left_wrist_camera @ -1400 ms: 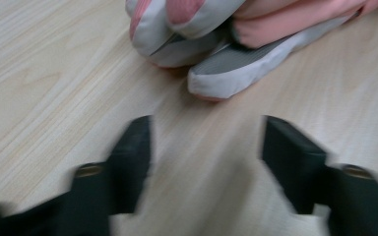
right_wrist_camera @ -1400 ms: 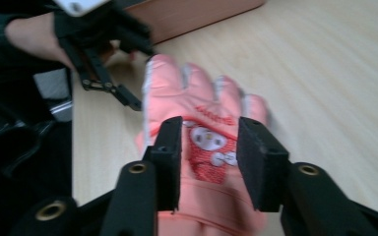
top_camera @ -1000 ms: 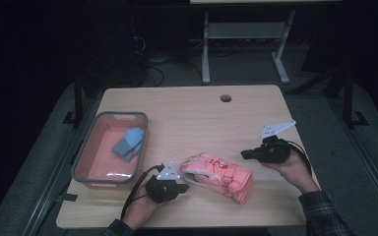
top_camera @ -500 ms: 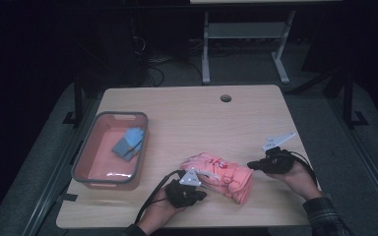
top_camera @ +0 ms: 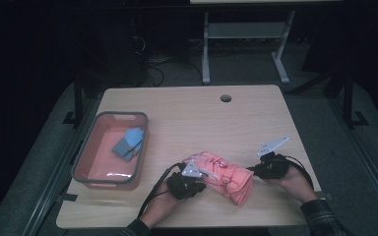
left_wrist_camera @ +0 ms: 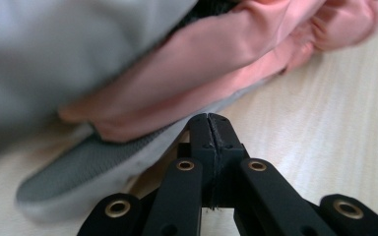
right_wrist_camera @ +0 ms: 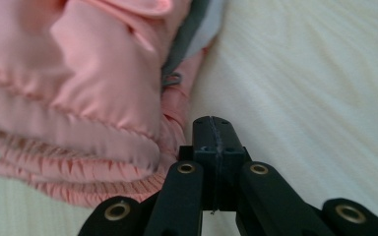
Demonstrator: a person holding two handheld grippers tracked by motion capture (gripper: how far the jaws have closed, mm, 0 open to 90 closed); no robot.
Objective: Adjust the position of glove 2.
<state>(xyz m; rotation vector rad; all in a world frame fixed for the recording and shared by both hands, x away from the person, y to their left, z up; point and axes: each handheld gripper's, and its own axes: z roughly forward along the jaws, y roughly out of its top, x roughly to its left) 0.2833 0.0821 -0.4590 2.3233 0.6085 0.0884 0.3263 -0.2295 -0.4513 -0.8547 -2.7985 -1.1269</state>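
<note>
A folded pink padded garment [top_camera: 225, 178] with grey lining lies near the table's front edge. In the high view my left gripper [top_camera: 200, 186] sits at the garment's left side and my right gripper [top_camera: 253, 171] at its right end. In the left gripper view the jaws [left_wrist_camera: 210, 121] are shut, with nothing seen between them, tips just under the pink fabric [left_wrist_camera: 192, 78] and beside grey mesh lining [left_wrist_camera: 78, 169]. In the right gripper view the jaws [right_wrist_camera: 211, 124] are shut too, resting on the table right beside the garment's gathered hem [right_wrist_camera: 93, 118].
A pink bin with a grey rim [top_camera: 109, 115] stands at the table's left, with a blue cloth [top_camera: 128, 142] inside. A cable hole [top_camera: 226, 98] is at the table's far edge. Bare wood [top_camera: 202, 128] stretches behind the garment. Dark floor and a desk frame lie beyond.
My left gripper slid right along the front edge up to the garment. My right gripper came down toward the front edge and closer to the garment's right end.
</note>
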